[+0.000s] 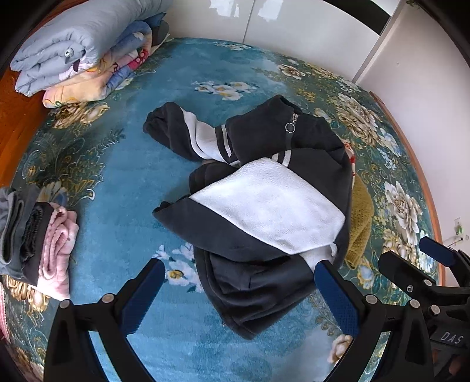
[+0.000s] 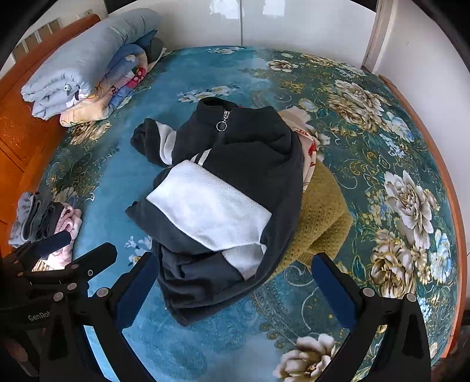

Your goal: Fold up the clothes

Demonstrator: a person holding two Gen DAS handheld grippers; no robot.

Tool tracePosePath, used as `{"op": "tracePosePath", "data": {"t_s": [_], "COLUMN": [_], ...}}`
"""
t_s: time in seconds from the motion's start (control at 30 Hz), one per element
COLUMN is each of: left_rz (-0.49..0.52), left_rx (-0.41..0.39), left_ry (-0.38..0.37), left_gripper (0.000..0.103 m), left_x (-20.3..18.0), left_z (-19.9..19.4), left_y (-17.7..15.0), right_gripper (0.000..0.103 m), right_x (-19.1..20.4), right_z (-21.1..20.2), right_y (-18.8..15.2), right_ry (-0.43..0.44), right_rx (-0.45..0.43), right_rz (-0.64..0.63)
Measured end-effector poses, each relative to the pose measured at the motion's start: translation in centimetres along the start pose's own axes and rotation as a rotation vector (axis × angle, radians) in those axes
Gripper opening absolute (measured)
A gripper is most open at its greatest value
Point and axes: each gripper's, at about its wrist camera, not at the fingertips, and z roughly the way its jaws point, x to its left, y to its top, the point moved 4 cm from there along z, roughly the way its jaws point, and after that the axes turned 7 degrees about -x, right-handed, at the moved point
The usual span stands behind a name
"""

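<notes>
A black and white fleece jacket with a ring zipper pull lies crumpled in the middle of the bed; it also shows in the right wrist view. It rests partly on a mustard knit garment and a floral cloth. My left gripper is open and empty, above the jacket's near hem. My right gripper is open and empty, also above the near hem. The right gripper shows in the left wrist view, and the left gripper in the right wrist view.
The bed has a blue floral cover. A stack of folded clothes, grey, black and pink, lies at the left. Rolled quilts sit at the far left by the wooden headboard. White walls stand behind and to the right.
</notes>
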Motion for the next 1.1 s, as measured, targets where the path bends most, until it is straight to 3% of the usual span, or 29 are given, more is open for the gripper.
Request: {"op": "tracePosePath", "data": {"t_s": [0.1, 0.23, 0.53, 1.1], "left_rz": [-0.003, -0.009, -0.018, -0.018], "left_rx": [0.034, 0.019, 0.041, 0.022], "left_ry": [0.025, 0.031, 0.014, -0.007], "left_gripper": [0.103, 0.103, 0.103, 0.103], "left_x": [0.3, 0.4, 1.1, 0.7], "left_z": [2.4, 4.0, 5.2, 3.8], "left_y": [1.0, 0.7, 0.4, 0.6], "right_gripper": [0.103, 0.103, 0.103, 0.103], "right_x": [0.1, 0.3, 0.1, 0.2], "right_z": [1.3, 3.0, 4.8, 3.5], "right_y": [0.2, 0.5, 0.2, 0.3], "right_ry": [-0.003, -0.004, 0.039, 0.057], "right_rx": [0.033, 0.072, 0.069, 0.064], "right_rz": [-0.002, -0.003, 0.013, 0.010]}}
